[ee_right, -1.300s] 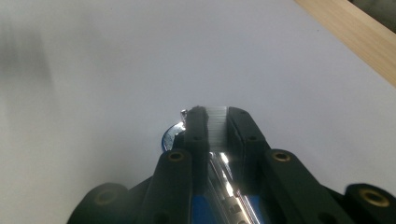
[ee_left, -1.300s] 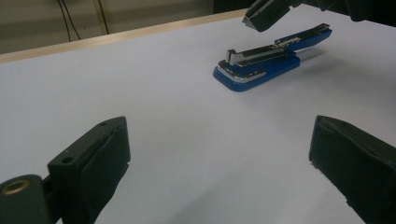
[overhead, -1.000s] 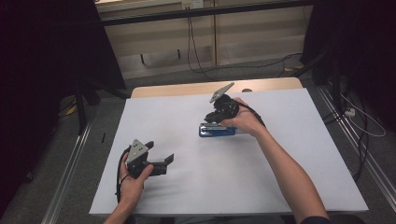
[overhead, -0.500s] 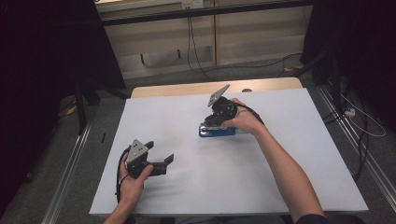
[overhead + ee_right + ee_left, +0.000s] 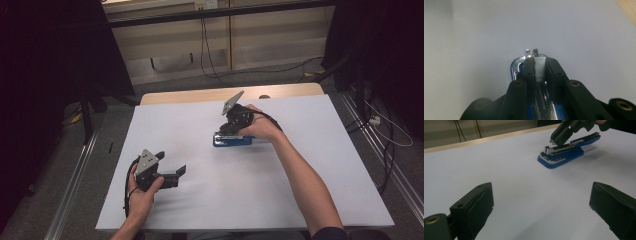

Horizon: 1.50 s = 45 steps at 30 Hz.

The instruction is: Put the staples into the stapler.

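A blue stapler (image 5: 231, 141) lies near the middle of the white table top (image 5: 310, 165), with its lid swung up toward the back (image 5: 586, 138) and its metal magazine (image 5: 556, 149) exposed. My right gripper (image 5: 224, 131) points down at the stapler's front end. In the right gripper view its jaws (image 5: 540, 61) are shut on a silver strip of staples (image 5: 540, 70), held over the magazine channel. My left gripper (image 5: 171, 162) rests low at the front left of the table, well away from the stapler. Its jaws (image 5: 541, 192) are open with nothing between them.
A strip of bare wood (image 5: 200, 95) runs along the table's far edge. Cables (image 5: 210, 55) trail on the floor behind, and metal rails (image 5: 385, 165) flank the table. The person's right forearm (image 5: 305, 185) crosses the right half of the table.
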### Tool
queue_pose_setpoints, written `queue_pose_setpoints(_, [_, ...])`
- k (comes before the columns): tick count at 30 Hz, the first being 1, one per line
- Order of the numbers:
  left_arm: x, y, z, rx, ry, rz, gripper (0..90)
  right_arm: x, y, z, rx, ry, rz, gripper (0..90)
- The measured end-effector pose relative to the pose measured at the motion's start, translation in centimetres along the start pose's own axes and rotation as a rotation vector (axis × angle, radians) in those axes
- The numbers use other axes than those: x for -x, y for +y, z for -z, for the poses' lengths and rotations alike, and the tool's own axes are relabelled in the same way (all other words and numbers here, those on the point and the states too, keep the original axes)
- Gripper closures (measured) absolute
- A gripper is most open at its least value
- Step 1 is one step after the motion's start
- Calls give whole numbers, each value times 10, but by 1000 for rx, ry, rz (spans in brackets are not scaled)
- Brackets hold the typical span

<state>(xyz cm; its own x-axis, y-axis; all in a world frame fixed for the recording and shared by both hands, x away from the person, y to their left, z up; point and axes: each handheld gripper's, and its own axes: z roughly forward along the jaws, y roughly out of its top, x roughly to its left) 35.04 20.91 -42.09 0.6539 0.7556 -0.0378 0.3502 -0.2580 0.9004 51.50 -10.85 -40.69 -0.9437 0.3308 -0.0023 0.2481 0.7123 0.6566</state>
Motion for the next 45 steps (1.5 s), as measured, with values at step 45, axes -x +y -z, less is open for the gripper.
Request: queue_pose_setpoints(45, [0, 0, 0, -5, -8, -3, 56, -2, 1, -7, -14, 23, 90, 795])
